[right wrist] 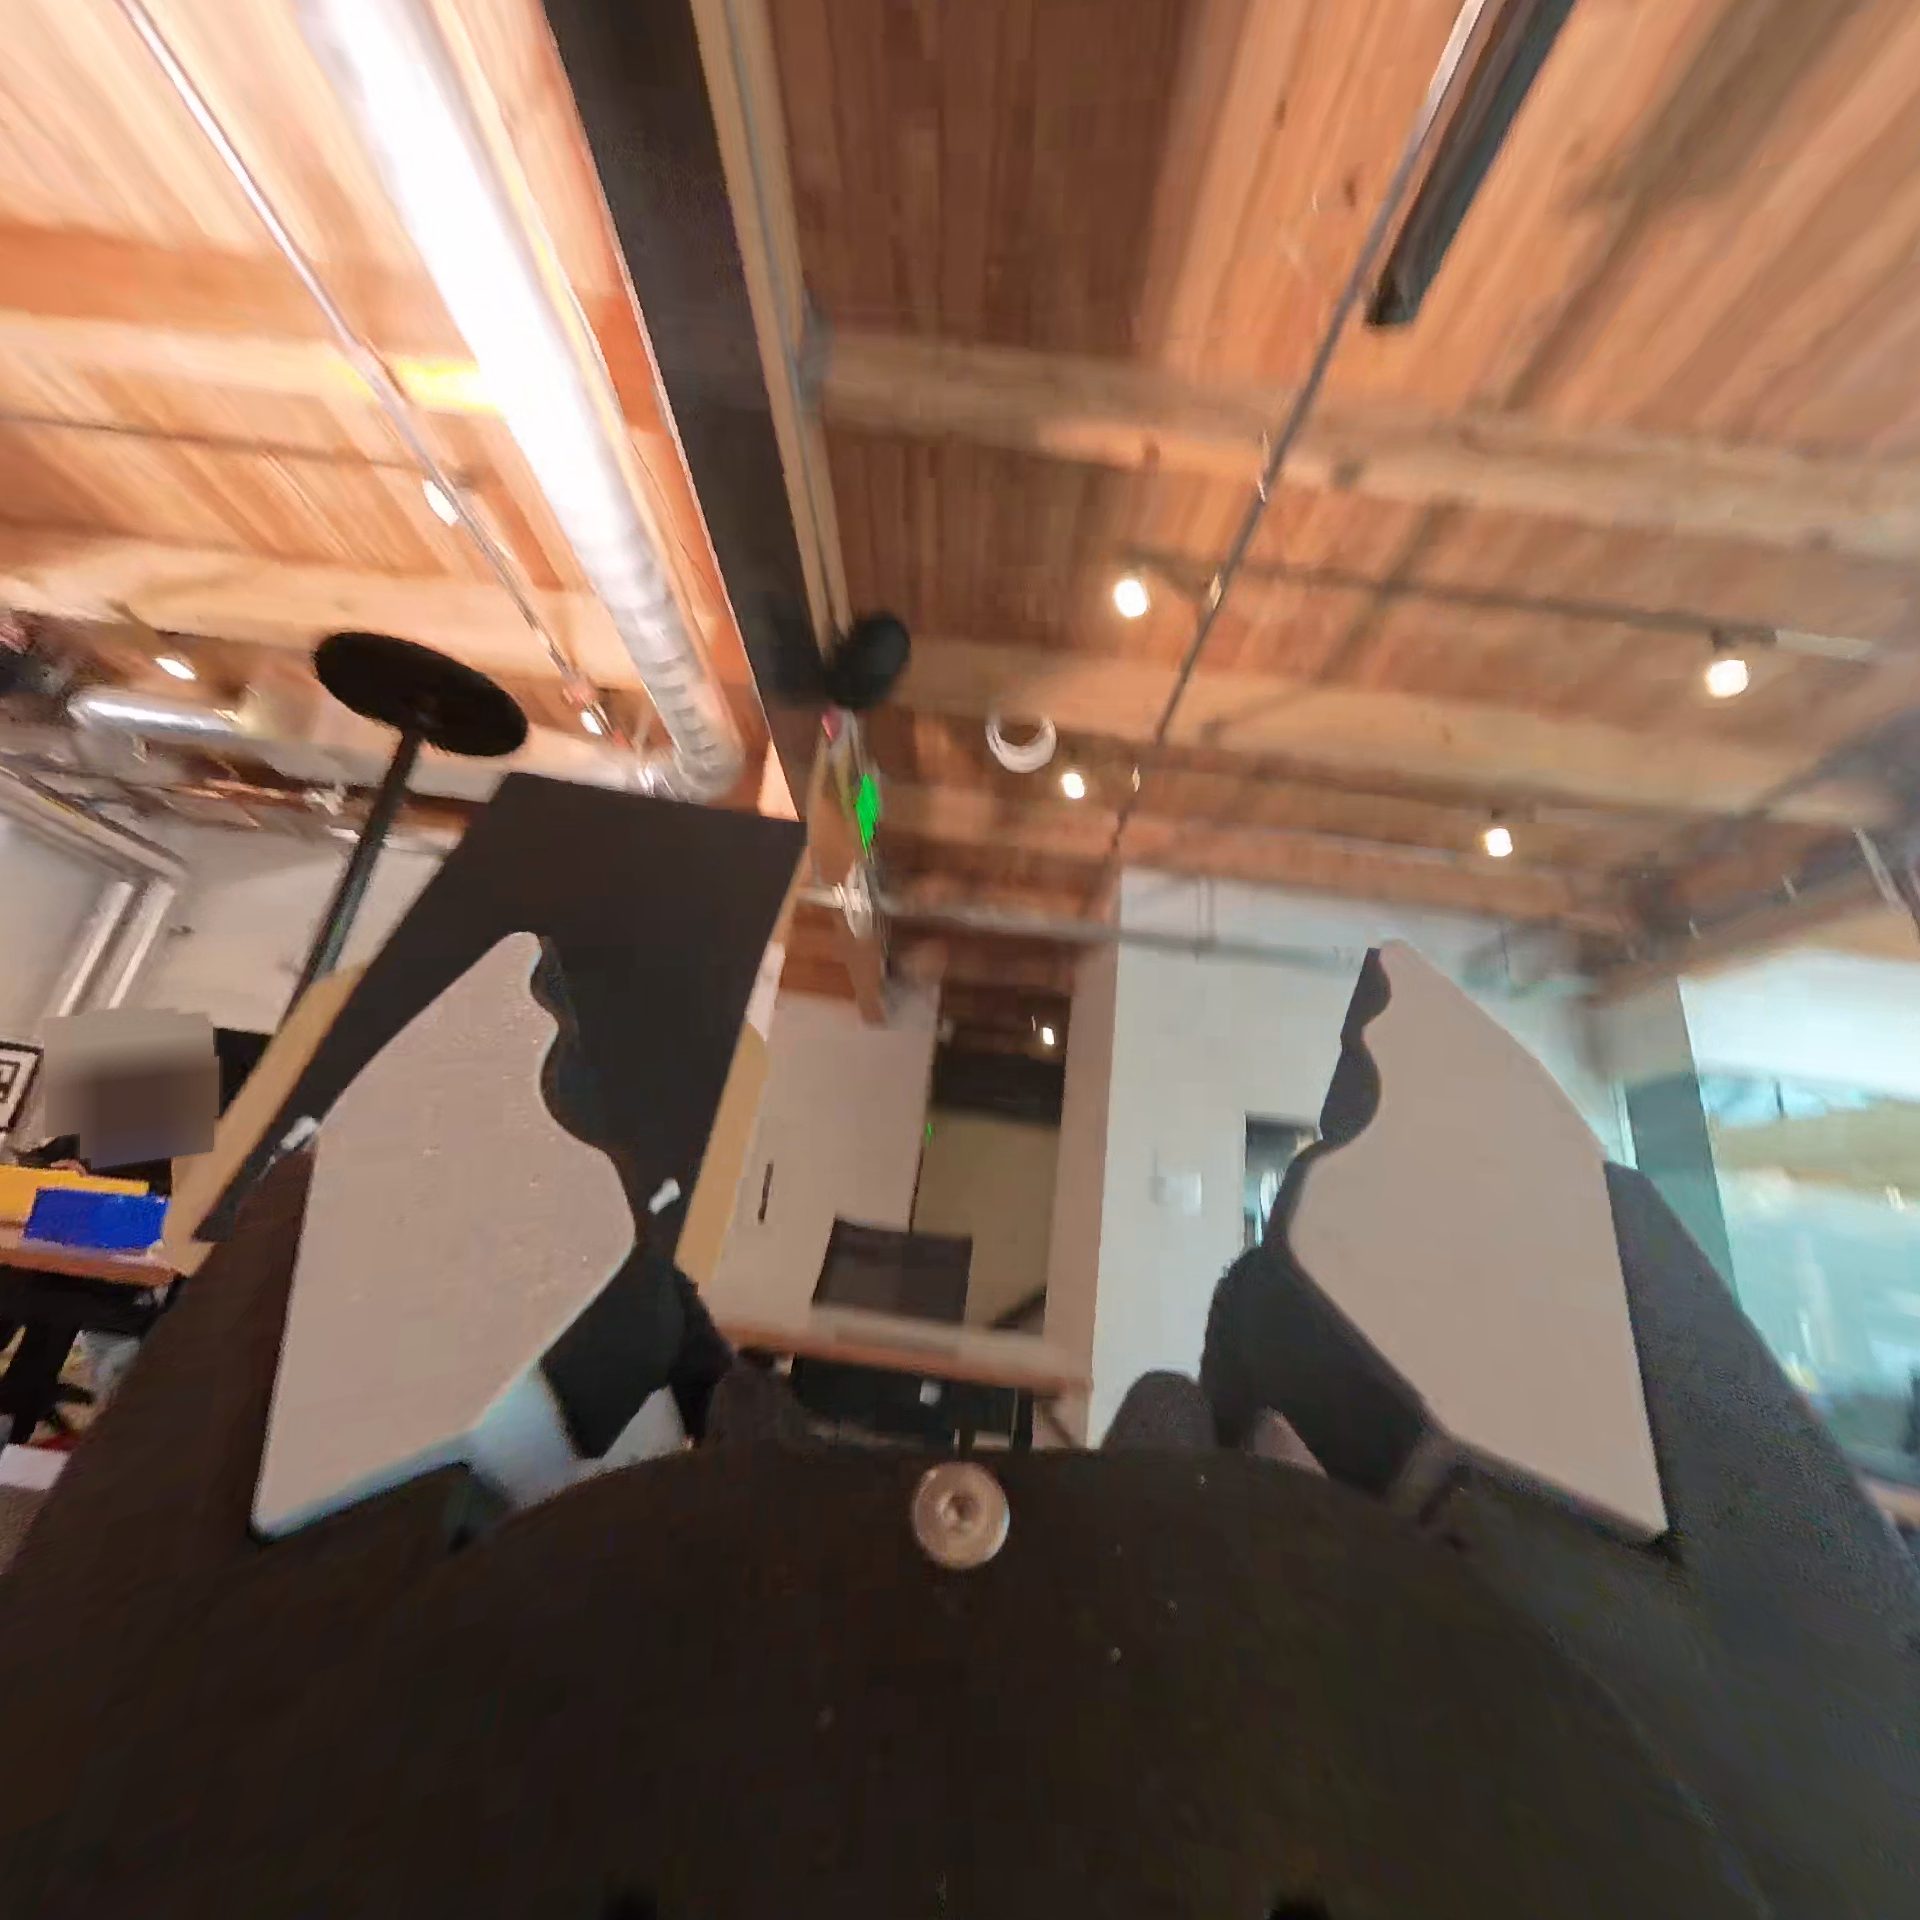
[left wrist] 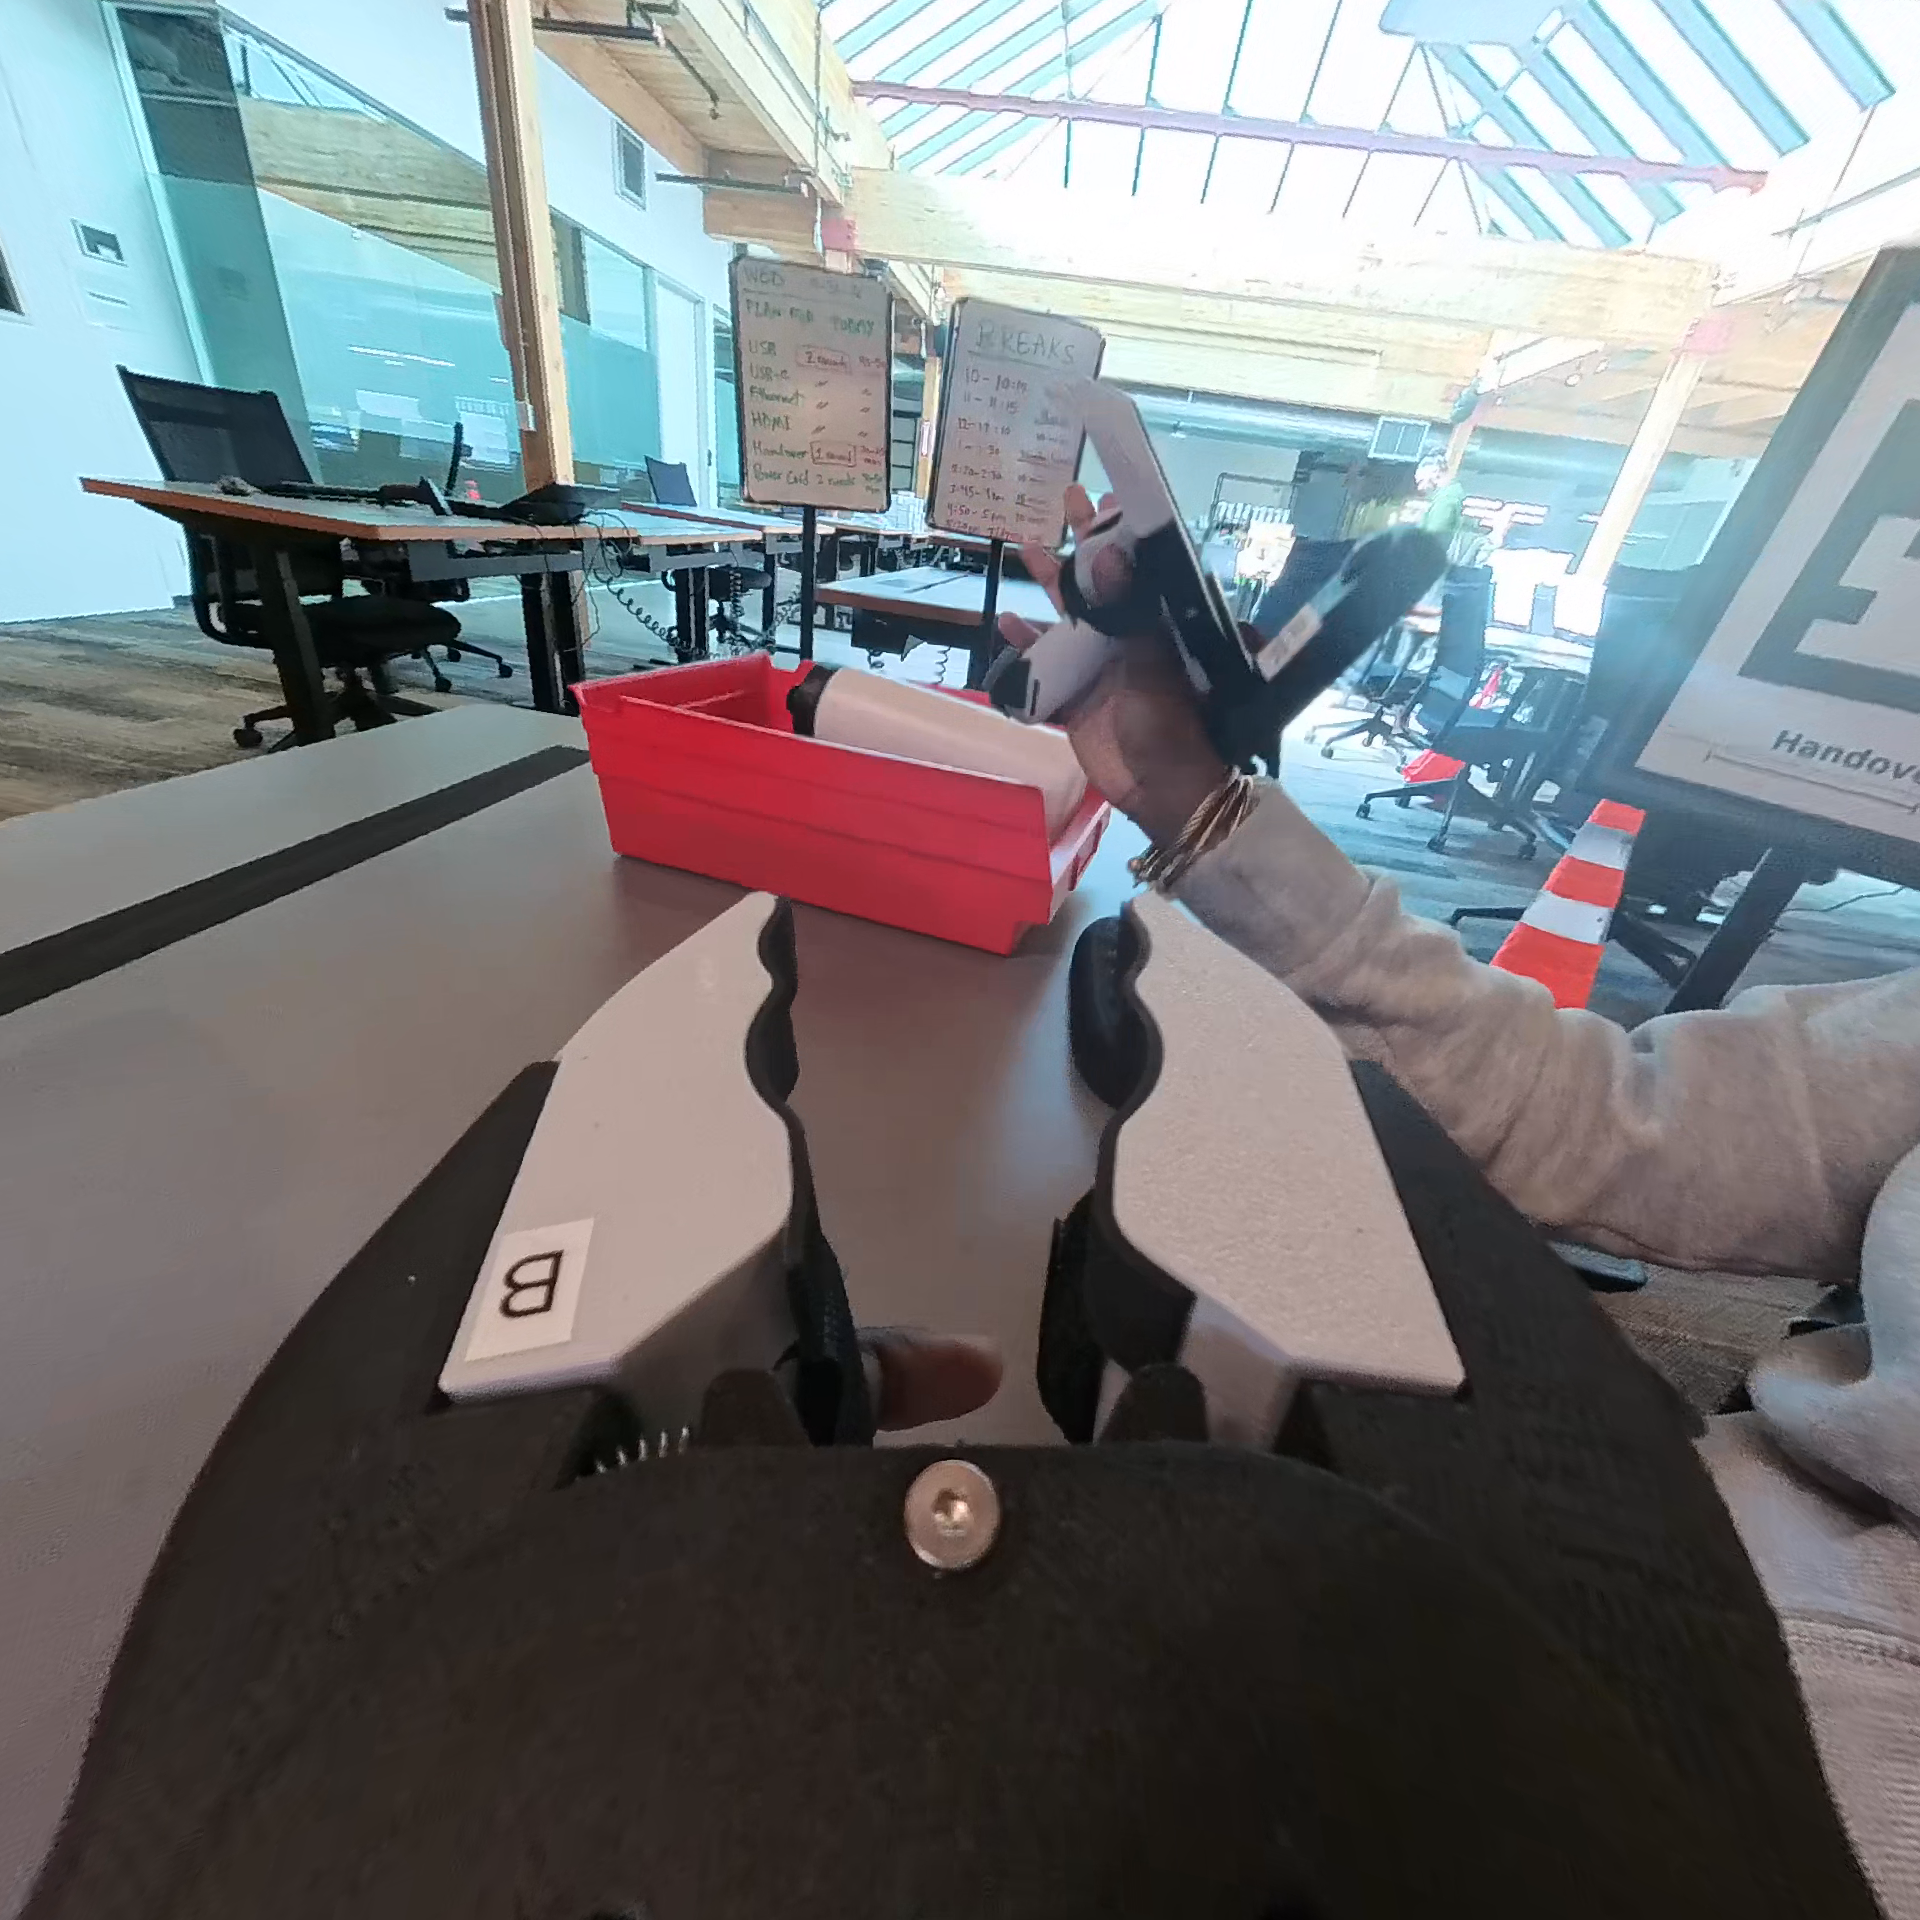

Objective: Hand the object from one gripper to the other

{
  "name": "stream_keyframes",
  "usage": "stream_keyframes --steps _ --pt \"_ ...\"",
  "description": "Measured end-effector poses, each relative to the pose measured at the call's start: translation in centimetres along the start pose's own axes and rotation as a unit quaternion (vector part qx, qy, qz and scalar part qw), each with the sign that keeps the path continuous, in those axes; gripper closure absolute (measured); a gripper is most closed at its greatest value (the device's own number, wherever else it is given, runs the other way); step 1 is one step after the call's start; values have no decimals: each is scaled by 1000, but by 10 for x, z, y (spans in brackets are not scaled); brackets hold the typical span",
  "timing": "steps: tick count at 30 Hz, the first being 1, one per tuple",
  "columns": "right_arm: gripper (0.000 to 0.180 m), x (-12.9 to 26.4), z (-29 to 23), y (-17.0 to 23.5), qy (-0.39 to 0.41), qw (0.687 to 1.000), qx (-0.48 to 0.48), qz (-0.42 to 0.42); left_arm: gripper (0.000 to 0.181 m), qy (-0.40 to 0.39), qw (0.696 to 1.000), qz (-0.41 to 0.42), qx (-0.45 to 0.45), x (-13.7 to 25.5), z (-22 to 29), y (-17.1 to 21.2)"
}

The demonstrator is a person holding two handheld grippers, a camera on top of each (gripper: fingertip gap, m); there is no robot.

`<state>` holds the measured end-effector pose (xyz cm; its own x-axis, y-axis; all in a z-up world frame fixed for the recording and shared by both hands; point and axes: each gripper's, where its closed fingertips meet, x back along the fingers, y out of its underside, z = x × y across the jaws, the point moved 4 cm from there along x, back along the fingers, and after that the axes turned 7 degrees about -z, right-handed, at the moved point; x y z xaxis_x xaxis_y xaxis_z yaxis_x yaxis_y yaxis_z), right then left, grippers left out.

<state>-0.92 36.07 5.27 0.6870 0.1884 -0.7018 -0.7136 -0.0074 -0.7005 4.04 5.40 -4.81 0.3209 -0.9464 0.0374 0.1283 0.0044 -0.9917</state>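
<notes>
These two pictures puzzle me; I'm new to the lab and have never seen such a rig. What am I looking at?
There is no robot here. A person holds a hand tool in each hand, each a two-finger gripper with a camera looking along its fingers.

The left wrist view shows the left gripper, open and empty, over a grey table. On the table stands a red bin with a white cylinder lying in it. Farther off, the person's hand holds the other gripper raised.

The right wrist view shows the right gripper, open and empty, pointing up at the wooden ceiling. Nothing is held yet.
</notes>
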Motion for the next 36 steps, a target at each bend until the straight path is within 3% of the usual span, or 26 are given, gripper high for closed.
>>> stream_keyframes --steps 4,9,12,16,20,22,26,33,36 --pt "40 10 -21 -24 -37 996 24 83 123 1 999 32 -1 6 1 -10" --pt "45 17 -53 -36 -68 986 -44 145 123 -11 999 31 8 11 -4 -14" --pt "47 17 -93 -29 -121 983 -45 129 123 -2 999 26 21 18 -1 -22" --pt "47 28 -168 -9 -260 962 11 86 123 -3 999 24 36 47 5 -43" --pt "45 42 -222 24 -379 924 50 14 123 -107 989 -91 45 108 -19 -46" --pt "42 45 -236 42 -409 910 72 -25 123 -211 955 -205 43 149 -47 -35" --pt "42 47 -248 63 -430 894 113 -53 127 -356 826 -419 120 226 -106 -5" --pt "43 50 -250 69 -448 886 104 -66 138 -384 670 -609 180 273 -179 37" --pt "44 52 -250 68 -454 883 99 -66 138 -384 633 -645 190 284 -197 52"
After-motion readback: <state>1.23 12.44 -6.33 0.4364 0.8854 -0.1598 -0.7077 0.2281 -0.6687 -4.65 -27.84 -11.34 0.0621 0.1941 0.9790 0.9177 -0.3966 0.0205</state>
